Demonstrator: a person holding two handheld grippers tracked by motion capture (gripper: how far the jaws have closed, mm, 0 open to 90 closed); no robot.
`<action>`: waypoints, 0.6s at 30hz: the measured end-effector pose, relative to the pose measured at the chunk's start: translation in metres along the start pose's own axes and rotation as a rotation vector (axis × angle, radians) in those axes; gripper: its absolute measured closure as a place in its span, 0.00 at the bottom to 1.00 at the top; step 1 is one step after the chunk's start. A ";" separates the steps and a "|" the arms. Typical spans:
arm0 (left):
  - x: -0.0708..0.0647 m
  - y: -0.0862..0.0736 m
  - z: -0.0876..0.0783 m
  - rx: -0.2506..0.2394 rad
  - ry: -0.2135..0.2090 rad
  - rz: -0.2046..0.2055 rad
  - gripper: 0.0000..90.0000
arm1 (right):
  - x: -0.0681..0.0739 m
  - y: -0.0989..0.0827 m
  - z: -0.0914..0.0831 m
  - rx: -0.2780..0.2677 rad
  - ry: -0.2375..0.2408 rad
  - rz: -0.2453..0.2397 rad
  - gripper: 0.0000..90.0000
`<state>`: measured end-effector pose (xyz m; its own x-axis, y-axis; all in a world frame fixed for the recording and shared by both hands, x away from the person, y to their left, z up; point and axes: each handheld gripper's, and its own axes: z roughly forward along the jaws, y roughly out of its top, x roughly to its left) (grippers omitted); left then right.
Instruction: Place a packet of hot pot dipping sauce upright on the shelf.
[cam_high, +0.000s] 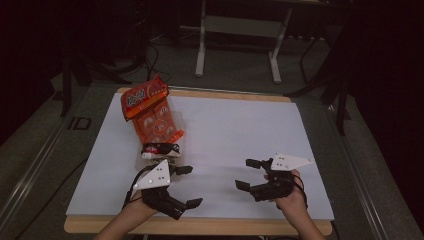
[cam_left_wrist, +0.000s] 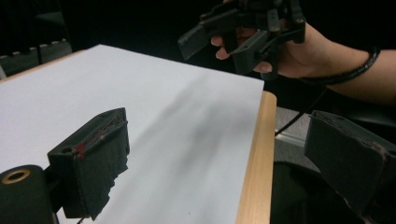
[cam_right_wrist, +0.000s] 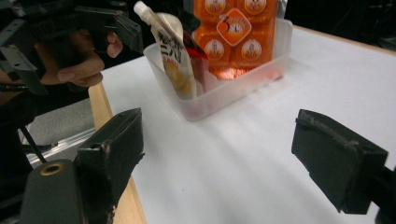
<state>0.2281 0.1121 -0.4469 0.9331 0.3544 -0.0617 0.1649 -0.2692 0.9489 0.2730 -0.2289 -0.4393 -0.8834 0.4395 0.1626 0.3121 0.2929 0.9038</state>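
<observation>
1. Here, the left tool (cam_high: 186, 186) hovers at the near left of the worktop (cam_high: 225, 135), its black jaws spread wide with nothing between them; a pale grey three-cornered plate sits on top of it.
2. The right tool (cam_high: 250, 174) hovers at the near right, jaws likewise wide apart and empty. In the right gripper view its (cam_right_wrist: 219, 154) jaw pads look like rough, frayed dark foam.
3. The worktop has a smooth matt white sheet over a light wooden board, whose edge shows along the near side.
4. The clear plastic tub (cam_right_wrist: 233, 91), rectangular with rounded corners and frosted walls, stands at the left of the worktop, just beyond the left tool.
5. In the tub lies a glossy orange packet (cam_high: 150, 107), crinkled, with round white marks on its panels; it juts out past the tub's far end. The writing on its top flap is too small to read.
6. A soft spouted pouch (cam_right_wrist: 170, 51) with a white nozzle leans at the tub's near end. It carries dark printed characters, which I cannot read for certain.
</observation>
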 end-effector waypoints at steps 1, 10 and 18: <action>-0.001 -0.002 0.001 0.003 -0.003 -0.001 0.08 | 0.000 -0.001 0.000 0.002 0.000 -0.001 0.18; -0.005 -0.015 0.006 0.026 -0.019 -0.021 0.08 | -0.001 -0.012 -0.001 0.017 -0.003 0.002 0.18; -0.009 -0.024 0.008 0.038 -0.032 -0.034 0.08 | -0.003 -0.019 -0.003 0.023 -0.004 0.014 0.18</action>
<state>0.2183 0.1077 -0.4714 0.9363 0.3355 -0.1036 0.2077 -0.2916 0.9337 0.2686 -0.2382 -0.4563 -0.8775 0.4471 0.1734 0.3323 0.3061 0.8921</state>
